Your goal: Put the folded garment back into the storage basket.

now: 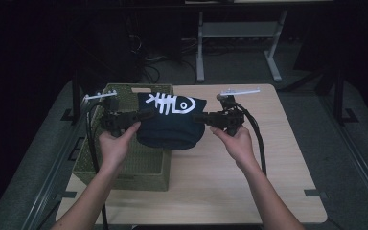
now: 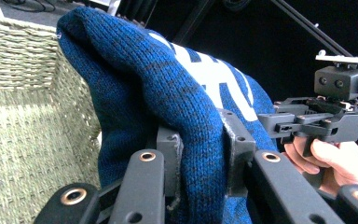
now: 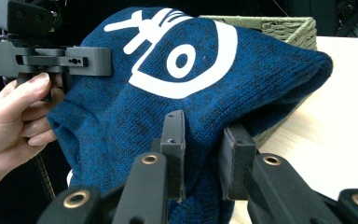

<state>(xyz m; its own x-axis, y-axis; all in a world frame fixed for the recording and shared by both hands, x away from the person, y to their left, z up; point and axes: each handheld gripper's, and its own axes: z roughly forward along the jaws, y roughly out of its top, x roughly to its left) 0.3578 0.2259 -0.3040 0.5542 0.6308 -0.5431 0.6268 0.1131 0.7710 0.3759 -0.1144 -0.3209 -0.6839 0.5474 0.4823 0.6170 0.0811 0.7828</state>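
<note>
Above the basket (image 1: 124,165) edge, the hat (image 1: 170,125) hangs between both grippers, left (image 1: 143,115) and right (image 1: 197,118), each clamped on its knit. Keep them level, lower it slowly inside.

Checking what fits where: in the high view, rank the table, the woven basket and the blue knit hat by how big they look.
1. Table, largest.
2. Woven basket.
3. Blue knit hat, smallest, though it is held up nearer the camera, so its gap to the basket is unsure.
</note>
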